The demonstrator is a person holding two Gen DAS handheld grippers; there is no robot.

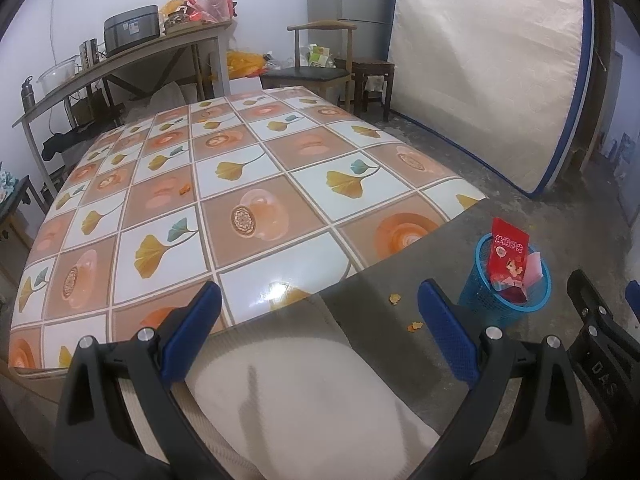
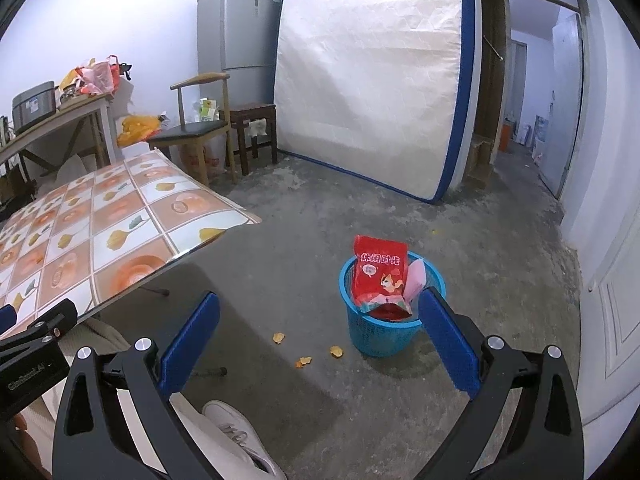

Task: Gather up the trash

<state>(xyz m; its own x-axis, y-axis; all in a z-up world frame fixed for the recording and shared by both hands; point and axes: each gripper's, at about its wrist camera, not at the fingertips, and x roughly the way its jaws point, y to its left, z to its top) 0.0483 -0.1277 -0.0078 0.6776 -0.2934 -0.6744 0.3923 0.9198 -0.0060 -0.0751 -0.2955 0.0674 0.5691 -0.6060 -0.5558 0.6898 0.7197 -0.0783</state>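
A blue mesh waste basket (image 2: 384,330) stands on the concrete floor, with a red snack bag (image 2: 380,276) and pink paper sticking out of it; it also shows in the left wrist view (image 1: 502,294). Small orange scraps (image 2: 279,337) lie on the floor beside the basket, and one orange scrap (image 1: 184,189) lies on the table. My left gripper (image 1: 320,330) is open and empty over the table's near edge. My right gripper (image 2: 320,340) is open and empty above the floor, left of the basket.
The table (image 1: 248,184) has a glossy tile-pattern cloth. A mattress (image 2: 372,76) leans on the far wall beside a fridge (image 2: 236,36), a chair (image 2: 192,132) and a stool (image 2: 254,120). A cluttered side table (image 1: 120,56) stands at left. My leg and white shoe (image 2: 236,432) are below.
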